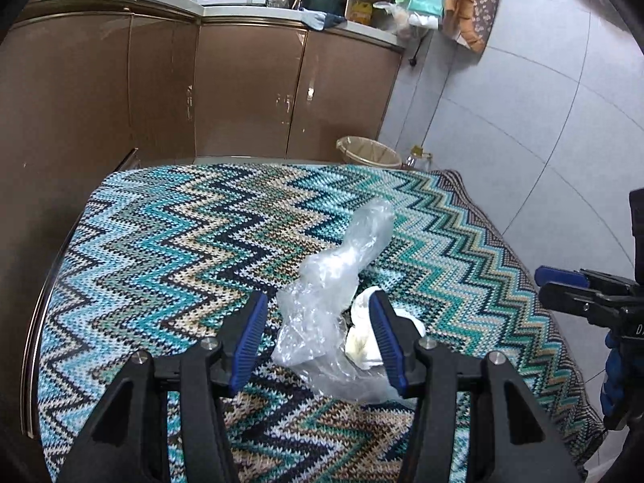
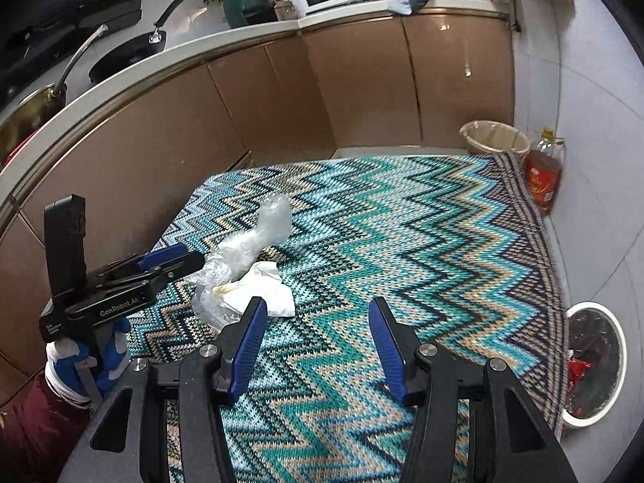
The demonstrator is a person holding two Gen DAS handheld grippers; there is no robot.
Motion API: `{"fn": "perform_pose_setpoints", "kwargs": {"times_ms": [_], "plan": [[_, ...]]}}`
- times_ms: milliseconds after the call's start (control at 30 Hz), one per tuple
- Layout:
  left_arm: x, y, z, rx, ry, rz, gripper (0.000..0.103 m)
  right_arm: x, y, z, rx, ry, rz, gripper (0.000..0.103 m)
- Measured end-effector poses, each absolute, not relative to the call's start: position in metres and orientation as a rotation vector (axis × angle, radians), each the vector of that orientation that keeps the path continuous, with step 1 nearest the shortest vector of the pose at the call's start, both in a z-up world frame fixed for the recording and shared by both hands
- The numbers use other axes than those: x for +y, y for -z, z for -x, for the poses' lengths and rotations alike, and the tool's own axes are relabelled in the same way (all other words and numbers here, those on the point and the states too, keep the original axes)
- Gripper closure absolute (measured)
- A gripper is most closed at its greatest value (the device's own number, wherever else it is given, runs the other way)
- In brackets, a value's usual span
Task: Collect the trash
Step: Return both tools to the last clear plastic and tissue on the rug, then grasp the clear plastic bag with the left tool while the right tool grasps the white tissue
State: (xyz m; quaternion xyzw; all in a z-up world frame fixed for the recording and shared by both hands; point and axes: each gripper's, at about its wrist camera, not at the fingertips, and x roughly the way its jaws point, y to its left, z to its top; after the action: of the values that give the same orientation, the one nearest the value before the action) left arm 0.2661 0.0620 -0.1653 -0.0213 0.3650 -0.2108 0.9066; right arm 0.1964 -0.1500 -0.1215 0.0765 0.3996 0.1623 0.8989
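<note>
- The clear plastic bag (image 1: 338, 294) lay crumpled and twisted on the zigzag-knit cloth (image 1: 161, 241), one end rising to a knobbly tip at about 1 o'clock in the left wrist view.
- Tucked against it was a wad of white tissue (image 2: 261, 290), creased, with a yellowish stain along one fold; it sat at 4 o'clock of the bag in the right wrist view.
- The left gripper (image 1: 318, 334) stood with jaws apart, straddling the bag; the blue pads (image 1: 249, 342) were not seen pressing on the plastic. Nothing gripped.
- The right gripper (image 2: 318, 342) was also released, jaws apart over bare cloth, the tissue just off its left pad at 10 o'clock.
- On the left gripper's side, white lettering read "GenRobot.AI"; smaller print beside it was too small to read.
- A white bin (image 2: 595, 362) with a dark liner and red wrapping sat on the floor at 3 o'clock of the cloth.
- The bottle (image 2: 543, 177) at 1 o'clock carried a red label, writing illegible.
</note>
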Motion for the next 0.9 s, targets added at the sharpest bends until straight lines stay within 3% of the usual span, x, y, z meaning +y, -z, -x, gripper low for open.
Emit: {"fn": "perform_pose_setpoints", "kwargs": {"times_ms": [533, 700, 900], "plan": [[0.049, 0.193, -0.298, 0.811, 0.470, 0.022, 0.054, -0.085, 0.176, -0.257, 0.956, -0.521, -0.078, 0.052], [0.046, 0.200, -0.300, 0.822, 0.478, 0.001, 0.063, -0.073, 0.192, -0.265, 0.994, -0.532, -0.027, 0.052], [0.045, 0.200, -0.300, 0.816, 0.485, -0.006, 0.077, -0.070, 0.195, -0.264, 0.983, -0.544, 0.002, 0.084]]}}
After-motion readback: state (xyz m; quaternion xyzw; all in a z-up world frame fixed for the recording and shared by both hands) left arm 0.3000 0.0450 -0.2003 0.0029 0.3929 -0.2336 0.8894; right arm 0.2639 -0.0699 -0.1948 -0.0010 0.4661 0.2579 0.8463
